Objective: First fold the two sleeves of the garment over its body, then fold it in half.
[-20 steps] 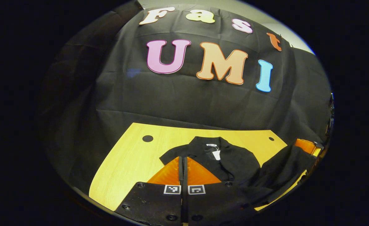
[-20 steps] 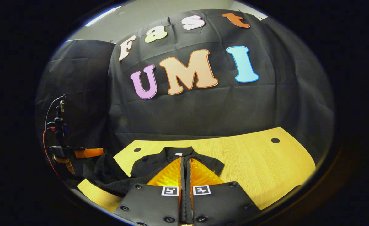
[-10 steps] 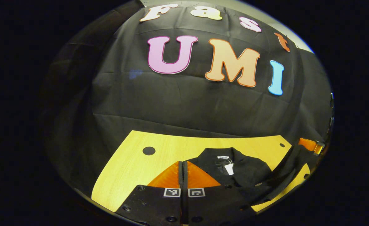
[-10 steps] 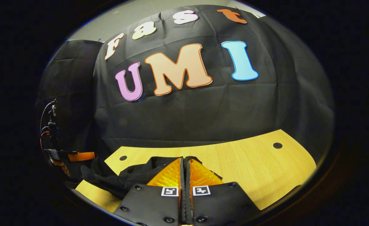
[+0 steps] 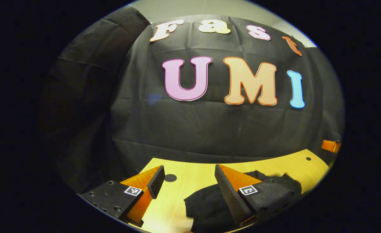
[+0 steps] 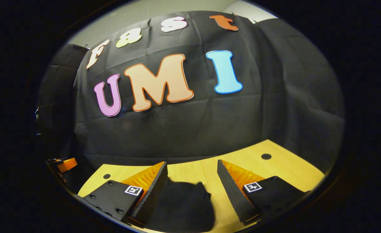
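Garment (image 5: 210, 207): black knit, bunched soft, lying on table between and under the spread fingers | Left gripper (image 5: 187, 181): released, orange wedge fingers with ridged black pads | Right gripper (image 6: 192, 179): released, garment (image 6: 180, 204) beside its left finger | Table (image 6: 287, 168): pale wood grain, round dark holes | Wall: black cloth.

Left gripper (image 5: 186, 179): two wedge-shaped orange fingers (image 5: 234, 176) are noted, each faced with a black ribbed pad. Black mounting plates are fixed with dark screws, and a small square black-and-white marker is carried on each. Right gripper (image 6: 192, 178): the same build is recorded, with orange textured fingers (image 6: 242, 176).
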`<state>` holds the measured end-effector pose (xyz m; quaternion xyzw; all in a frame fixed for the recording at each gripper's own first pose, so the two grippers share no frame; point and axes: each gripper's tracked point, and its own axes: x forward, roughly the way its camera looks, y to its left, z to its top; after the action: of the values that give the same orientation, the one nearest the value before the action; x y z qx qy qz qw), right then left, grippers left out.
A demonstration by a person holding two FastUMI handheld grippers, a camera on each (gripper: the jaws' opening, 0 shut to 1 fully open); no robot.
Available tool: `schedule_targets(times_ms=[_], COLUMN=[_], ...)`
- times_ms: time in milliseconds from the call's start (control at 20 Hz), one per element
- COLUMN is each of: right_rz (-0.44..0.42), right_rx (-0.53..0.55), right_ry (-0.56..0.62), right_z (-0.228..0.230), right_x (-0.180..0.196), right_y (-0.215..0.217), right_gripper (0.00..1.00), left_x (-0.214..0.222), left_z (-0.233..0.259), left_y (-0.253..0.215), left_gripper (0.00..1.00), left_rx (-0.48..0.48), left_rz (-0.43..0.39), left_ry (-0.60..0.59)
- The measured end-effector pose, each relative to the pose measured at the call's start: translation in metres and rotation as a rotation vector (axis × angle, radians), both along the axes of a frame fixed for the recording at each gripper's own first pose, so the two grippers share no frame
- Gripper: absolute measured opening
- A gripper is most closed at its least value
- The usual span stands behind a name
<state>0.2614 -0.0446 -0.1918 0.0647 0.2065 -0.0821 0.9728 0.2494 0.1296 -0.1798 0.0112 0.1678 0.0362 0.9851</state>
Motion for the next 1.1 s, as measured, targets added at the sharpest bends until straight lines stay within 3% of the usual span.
schedule_targets(times_ms=[150, 200, 250, 450, 550, 650, 750, 800, 900, 950, 1000, 1100], right_rz=[0.036, 0.051, 0.064, 0.101, 0.114, 0.116, 0.111, 0.096, 0.097, 0.088, 0.086, 0.098], right_rx=[-0.035, -0.044, -0.047, -0.041, -0.046, -0.033, -0.036, -0.057, -0.055, -0.061, -0.052, -0.051], right_ry=[-0.073, -0.109, -0.130, -0.200, -0.239, -0.235, -0.243, -0.258, -0.266, -0.274, -0.273, -0.295], right_z=[0.034, 0.048, 0.057, 0.091, 0.112, 0.116, 0.121, 0.129, 0.135, 0.139, 0.142, 0.150], right_x=[-0.032, -0.050, -0.066, -0.108, -0.151, -0.173, -0.194, -0.213, -0.236, -0.245, -0.257, -0.267], right_y=[0.004, 0.005, 0.005, 0.011, 0.019, 0.026, 0.031, 0.034, 0.046, 0.048, 0.052, 0.061], right_gripper=[0.97, 0.92, 0.97, 0.93, 0.95, 1.00, 1.00, 0.92, 0.99, 0.99, 0.92, 0.96], left_x=[-0.019, -0.039, -0.051, -0.101, -0.139, -0.158, -0.179, -0.196, -0.217, -0.227, -0.234, -0.236], left_z=[0.038, 0.062, 0.076, 0.119, 0.152, 0.163, 0.173, 0.181, 0.184, 0.191, 0.192, 0.198], left_y=[-0.008, -0.013, -0.019, -0.038, -0.053, -0.059, -0.060, -0.061, -0.058, -0.054, -0.053, -0.052], left_gripper=[0.92, 0.93, 0.92, 0.92, 0.92, 0.92, 0.92, 0.93, 0.92, 0.92, 0.92, 0.92], left_rx=[0.019, 0.038, 0.037, 0.054, 0.057, 0.037, 0.031, 0.031, 0.036, 0.036, 0.036, 0.036], left_rz=[-0.005, -0.009, -0.009, -0.012, -0.029, -0.036, -0.045, -0.067, -0.084, -0.088, -0.089, -0.090], left_ry=[-0.068, -0.106, -0.130, -0.190, -0.249, -0.266, -0.274, -0.287, -0.282, -0.296, -0.287, -0.293])
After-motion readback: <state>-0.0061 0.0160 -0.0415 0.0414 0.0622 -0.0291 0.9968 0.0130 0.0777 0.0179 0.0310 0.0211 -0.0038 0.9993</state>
